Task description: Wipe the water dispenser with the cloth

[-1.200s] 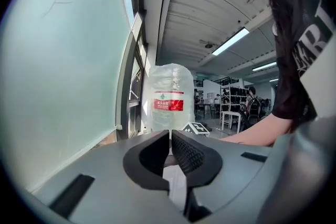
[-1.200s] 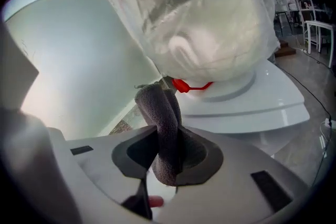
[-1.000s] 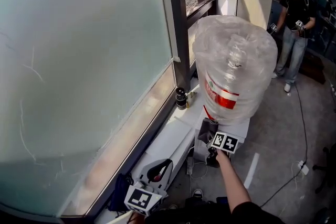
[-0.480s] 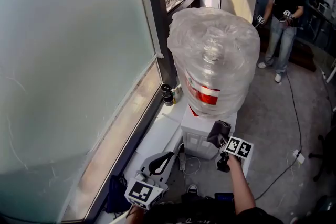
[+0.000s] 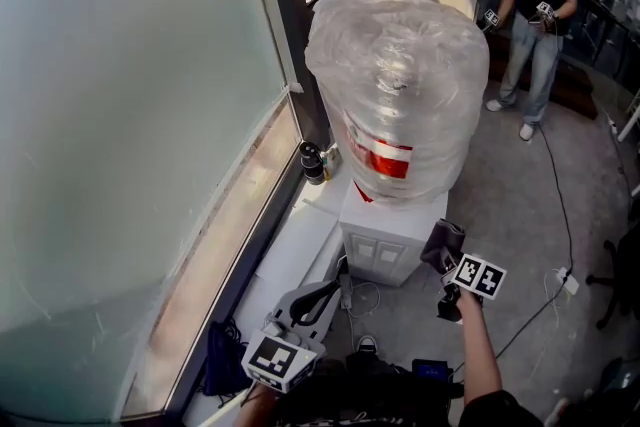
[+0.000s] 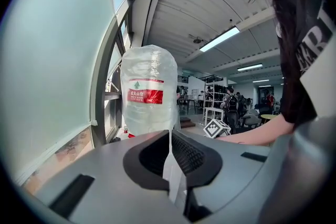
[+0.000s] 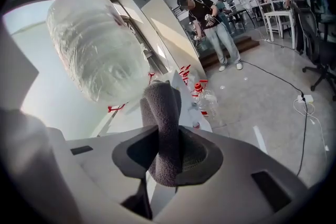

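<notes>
The water dispenser's white body (image 5: 385, 240) stands by the window ledge, carrying a large upturned bottle (image 5: 400, 95) wrapped in clear plastic with a red label. My right gripper (image 5: 447, 260) is shut on a dark grey cloth (image 5: 443, 245), just off the body's right front corner; whether the cloth touches it I cannot tell. In the right gripper view the cloth (image 7: 163, 113) stands up between the jaws of that gripper (image 7: 165, 134), with the bottle (image 7: 94, 50) above left. My left gripper (image 5: 310, 300) hangs low in front of the dispenser, shut and empty (image 6: 169, 136), pointing at the bottle (image 6: 148, 92).
A frosted window (image 5: 130, 115) and its ledge run along the left. A small dark bottle (image 5: 312, 162) sits on the ledge behind the dispenser. A person (image 5: 530, 5) stands at the back right. Cables (image 5: 560, 205) and a plug strip (image 5: 567, 282) lie on the floor.
My right gripper with the cloth has moved from the dispenser's front face to its right front corner. The head view has shifted, and the left gripper has stayed low.
</notes>
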`<state>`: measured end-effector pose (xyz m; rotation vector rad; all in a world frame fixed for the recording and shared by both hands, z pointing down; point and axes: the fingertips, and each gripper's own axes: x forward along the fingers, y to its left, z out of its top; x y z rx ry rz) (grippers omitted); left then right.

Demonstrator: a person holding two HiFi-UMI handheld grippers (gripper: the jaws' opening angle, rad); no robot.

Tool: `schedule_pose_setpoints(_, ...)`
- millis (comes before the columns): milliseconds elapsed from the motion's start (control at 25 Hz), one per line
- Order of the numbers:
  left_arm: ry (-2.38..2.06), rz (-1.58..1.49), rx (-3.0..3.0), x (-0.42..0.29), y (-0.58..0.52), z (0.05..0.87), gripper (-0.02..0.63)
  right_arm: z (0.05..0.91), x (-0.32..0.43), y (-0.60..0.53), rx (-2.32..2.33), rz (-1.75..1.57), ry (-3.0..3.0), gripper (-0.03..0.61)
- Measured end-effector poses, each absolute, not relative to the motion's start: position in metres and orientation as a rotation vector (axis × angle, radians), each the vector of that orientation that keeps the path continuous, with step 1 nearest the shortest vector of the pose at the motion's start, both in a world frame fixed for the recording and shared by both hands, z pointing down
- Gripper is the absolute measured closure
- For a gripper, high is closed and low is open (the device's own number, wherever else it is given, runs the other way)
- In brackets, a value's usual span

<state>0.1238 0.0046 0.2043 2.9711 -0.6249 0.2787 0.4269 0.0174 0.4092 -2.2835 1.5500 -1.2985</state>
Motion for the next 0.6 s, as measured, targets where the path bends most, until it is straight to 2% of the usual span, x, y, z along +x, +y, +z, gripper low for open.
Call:
schedule_pose_setpoints(240, -0.589, 0.273, 2.980, 0.104, 0.005, 0.202, 0.586, 0.389, 0.411, 0.035, -2.437, -1.206, 1.640, 0.477)
schedule_pose_setpoints(600, -0.408, 0.277, 3.041, 0.047, 0.016, 0.208, 0.586, 0.362, 0.315, 0.011, -2.483, -1.087, 1.870, 0.477)
